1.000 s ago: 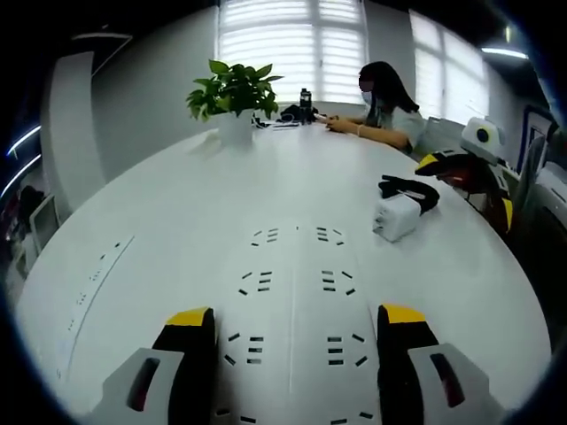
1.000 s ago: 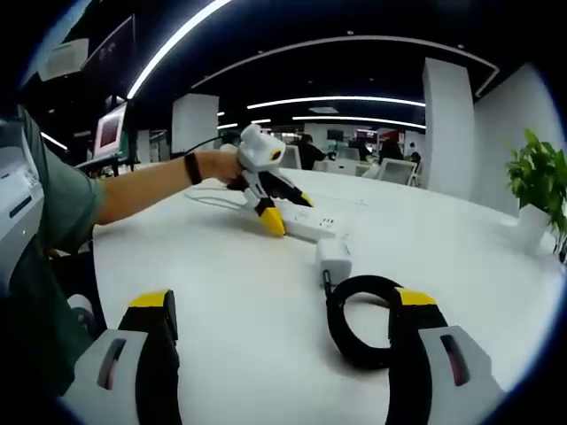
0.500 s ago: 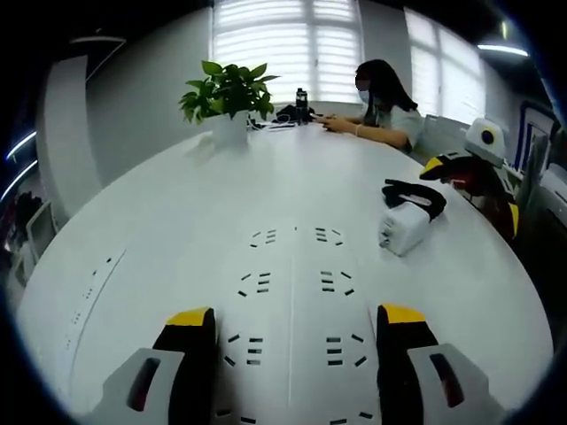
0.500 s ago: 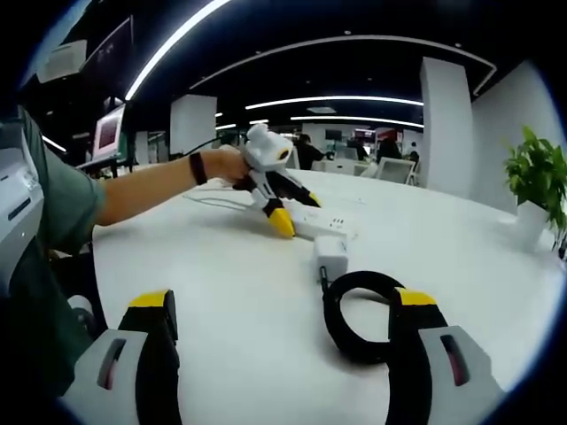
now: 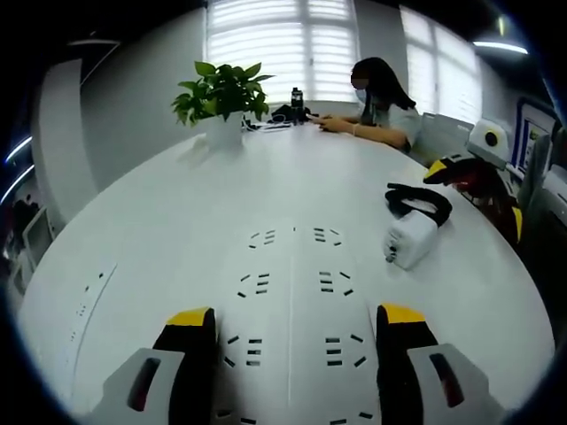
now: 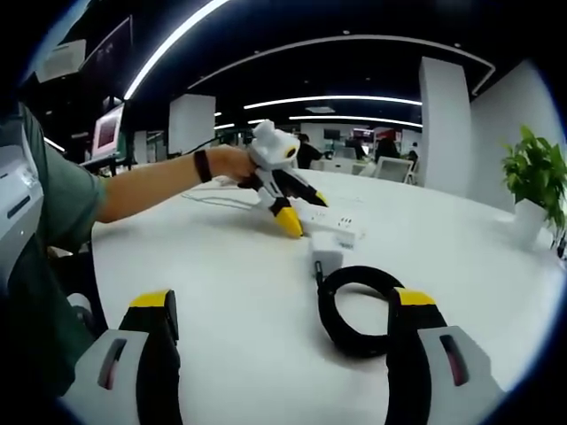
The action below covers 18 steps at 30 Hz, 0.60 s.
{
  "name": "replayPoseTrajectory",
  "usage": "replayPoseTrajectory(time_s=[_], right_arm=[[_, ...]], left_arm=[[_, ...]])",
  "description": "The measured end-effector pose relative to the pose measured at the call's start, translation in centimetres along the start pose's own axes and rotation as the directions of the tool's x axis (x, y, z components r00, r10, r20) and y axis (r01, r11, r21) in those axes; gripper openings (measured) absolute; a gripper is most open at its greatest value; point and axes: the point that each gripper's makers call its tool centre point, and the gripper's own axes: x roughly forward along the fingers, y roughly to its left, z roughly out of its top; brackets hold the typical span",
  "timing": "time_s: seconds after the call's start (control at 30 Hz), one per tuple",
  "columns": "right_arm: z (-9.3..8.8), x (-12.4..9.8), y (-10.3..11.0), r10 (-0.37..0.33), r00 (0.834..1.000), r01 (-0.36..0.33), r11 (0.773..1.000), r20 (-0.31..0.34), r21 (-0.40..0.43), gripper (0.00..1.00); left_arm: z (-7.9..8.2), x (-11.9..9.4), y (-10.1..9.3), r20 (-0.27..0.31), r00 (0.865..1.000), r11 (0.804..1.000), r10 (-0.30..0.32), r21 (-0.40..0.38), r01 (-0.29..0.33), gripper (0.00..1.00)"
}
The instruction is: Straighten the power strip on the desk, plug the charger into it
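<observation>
We see the left tool with its jaws apart over the white power strip, which lies flat between them and blocks nothing above it. To its right, the white charger and its coiled black cable stand in the way, with bare desk open on the other side up to the potted plant. The right tool has bare desk ahead, the cable loop near one jaw.

green sleeve, black wristband, yellow-tipped black gripper.
</observation>
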Motion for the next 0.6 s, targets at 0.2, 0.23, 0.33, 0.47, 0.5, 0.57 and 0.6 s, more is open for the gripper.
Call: replayPoseTrajectory(time_s=[0.2,0.23,0.33,0.47,0.5,0.57,0.6], right_arm=[[-0.2,-0.2,-0.3,-0.006,1.000,0.006,1.000,0.001,0.003,0.97],[-0.2,-0.3,-0.3,-0.006,1.000,0.006,1.000,0.001,0.003,0.97],[-0.2,-0.4,-0.4,-0.008,1.000,0.008,1.000,0.001,0.005,0.97],[-0.3,-0.5,-0.5,-0.010,1.000,0.010,1.000,0.001,0.004,0.97],[-0.3,-0.5,-0.5,-0.011,1.000,0.011,1.000,0.001,0.004,0.97],[-0.3,-0.6,-0.6,-0.012,1.000,0.012,1.000,0.001,0.004,0.97],[-0.3,-0.6,-0.6,-0.012,1.000,0.012,1.000,0.000,0.005,0.97]], left_arm=[[0.5,0.5,0.0,0.005,1.000,1.000,-0.003,0.004,0.003,0.74],[0.5,0.6,0.0,0.005,1.000,1.000,-0.004,0.005,0.004,0.74],[0.8,0.9,0.0,0.003,1.000,1.000,-0.006,0.008,0.006,0.74],[1.0,1.2,0.1,0.010,1.000,1.000,-0.007,0.008,0.006,0.74],[1.1,1.3,0.1,0.015,1.000,1.000,-0.004,0.007,0.004,0.74],[1.4,1.5,0.1,0.028,1.000,1.000,-0.001,0.002,0.001,0.74],[1.4,1.5,0.2,0.031,1.000,1.000,-0.001,0.001,0.001,0.74]])
